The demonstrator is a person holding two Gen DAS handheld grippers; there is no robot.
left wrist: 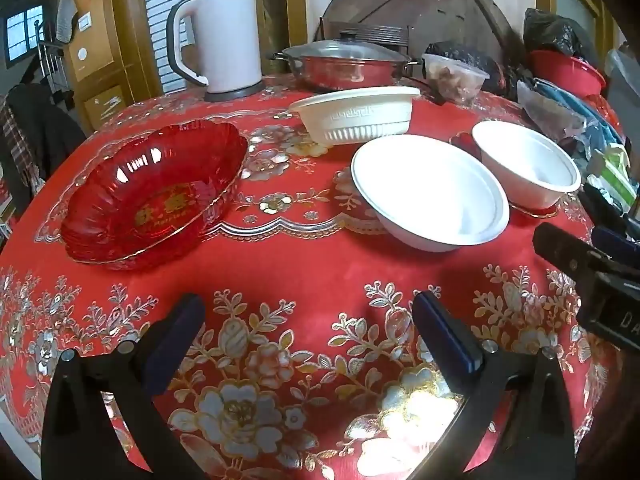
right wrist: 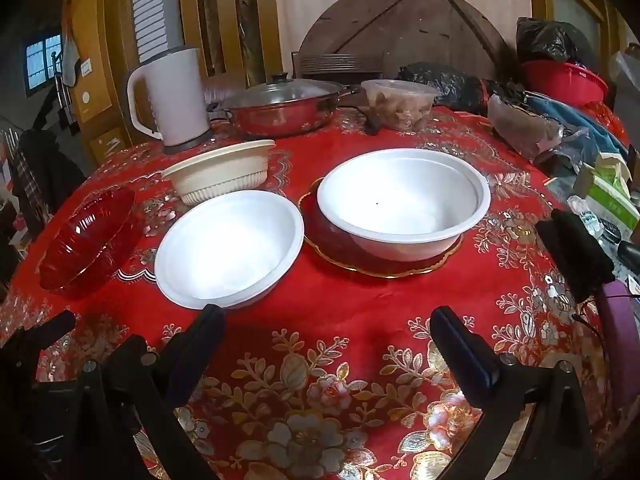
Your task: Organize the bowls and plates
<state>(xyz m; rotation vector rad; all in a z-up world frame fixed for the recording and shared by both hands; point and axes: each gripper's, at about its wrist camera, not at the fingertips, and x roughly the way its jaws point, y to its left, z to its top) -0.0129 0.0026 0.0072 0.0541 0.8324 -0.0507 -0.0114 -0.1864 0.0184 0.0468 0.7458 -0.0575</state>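
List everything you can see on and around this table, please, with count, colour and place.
White bowls: two, white; one at the table's centre, the other on a red plate
Red plate: one, red, gold rim; under that bowl
Cream bowl: one, cream, ribbed; behind the white bowls
Red dish: one, clear red; table's left
Kettle: one, white; back left
Pot: one, steel, glass lid; back centre
Food container: one, clear; beside the pot
Tablecloth: one, red, floral
Left gripper: open, empty
Right gripper: open, empty
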